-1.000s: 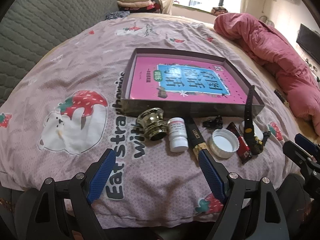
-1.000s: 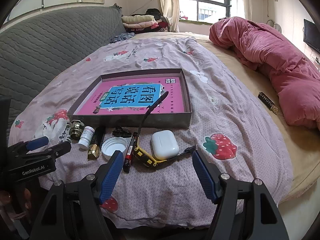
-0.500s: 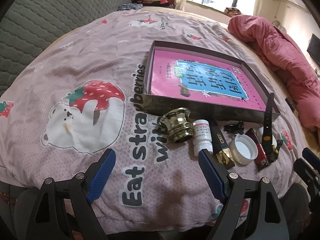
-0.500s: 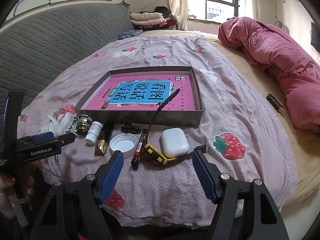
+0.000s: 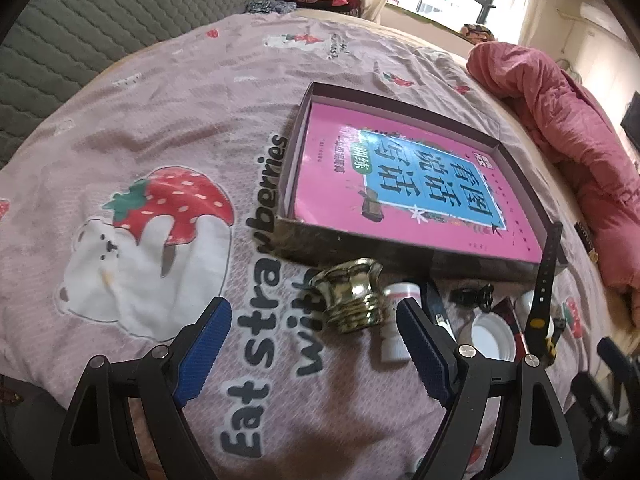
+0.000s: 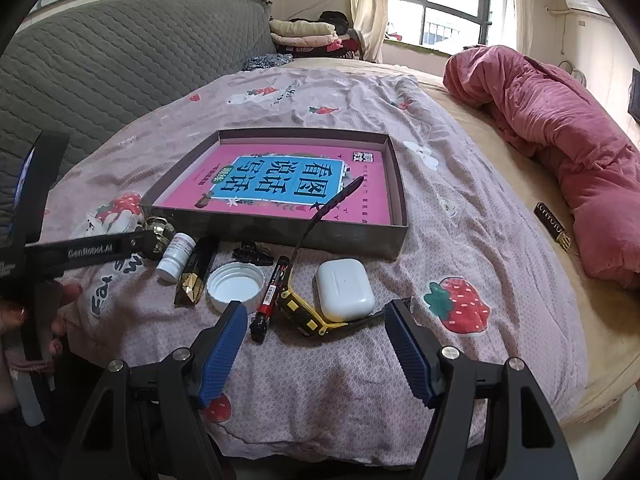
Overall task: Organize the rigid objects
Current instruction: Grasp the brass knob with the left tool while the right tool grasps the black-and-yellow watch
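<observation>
We see the left hand-held gripper [image 5: 314, 346] released, its jaws spread before the brass knob [image 5: 352, 300] on the bed [image 5: 224, 92]. The right hand-held gripper [image 6: 316, 346] is likewise released, near the white earbud case [image 6: 345, 289] and yellow watch [image 6: 306, 314]. Both lie just in front of the shallow box [image 6: 280, 230] holding a pink book [image 6: 280, 182].
</observation>
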The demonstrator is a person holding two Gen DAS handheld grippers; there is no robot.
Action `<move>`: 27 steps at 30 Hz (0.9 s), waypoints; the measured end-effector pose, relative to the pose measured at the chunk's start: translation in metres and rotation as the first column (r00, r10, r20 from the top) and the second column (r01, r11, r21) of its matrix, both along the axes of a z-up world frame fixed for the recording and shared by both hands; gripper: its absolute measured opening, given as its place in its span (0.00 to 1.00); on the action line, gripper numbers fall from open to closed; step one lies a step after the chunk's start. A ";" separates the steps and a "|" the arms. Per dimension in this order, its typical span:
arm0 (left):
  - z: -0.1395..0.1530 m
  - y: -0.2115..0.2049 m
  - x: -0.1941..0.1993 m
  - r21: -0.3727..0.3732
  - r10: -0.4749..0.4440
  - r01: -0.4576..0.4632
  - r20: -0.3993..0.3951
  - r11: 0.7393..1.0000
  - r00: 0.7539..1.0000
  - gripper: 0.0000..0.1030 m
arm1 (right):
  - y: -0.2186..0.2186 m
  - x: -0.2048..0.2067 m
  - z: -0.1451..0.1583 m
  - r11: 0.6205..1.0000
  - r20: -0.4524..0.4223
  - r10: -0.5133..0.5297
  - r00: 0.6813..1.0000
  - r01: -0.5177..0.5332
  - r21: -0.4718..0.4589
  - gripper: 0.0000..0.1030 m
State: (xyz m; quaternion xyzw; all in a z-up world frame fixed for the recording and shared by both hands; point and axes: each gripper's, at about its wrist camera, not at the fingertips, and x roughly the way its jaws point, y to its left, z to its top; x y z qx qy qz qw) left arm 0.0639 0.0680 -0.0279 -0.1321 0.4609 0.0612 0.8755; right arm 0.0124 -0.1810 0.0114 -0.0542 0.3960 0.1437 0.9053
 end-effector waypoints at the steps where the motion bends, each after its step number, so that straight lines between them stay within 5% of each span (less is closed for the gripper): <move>1: -0.001 0.000 0.002 -0.005 0.000 0.000 -0.001 1.000 1.000 0.83 | 0.000 0.001 -0.001 1.000 -0.002 0.001 1.000 -0.001 -0.002 0.69; 11: -0.013 0.007 0.013 -0.033 0.011 -0.012 -0.041 0.999 0.999 0.83 | 0.007 0.009 -0.014 0.995 -0.014 0.060 0.998 -0.061 -0.076 0.67; 17: -0.015 0.007 0.008 -0.020 0.001 -0.003 -0.056 1.000 0.998 0.83 | 0.025 0.004 -0.027 0.958 0.034 0.166 0.986 -0.153 -0.244 0.55; 27: -0.016 0.012 0.012 -0.017 0.008 -0.009 -0.051 1.000 0.999 0.83 | 0.050 0.003 -0.040 0.905 0.047 0.300 0.953 -0.268 -0.332 0.35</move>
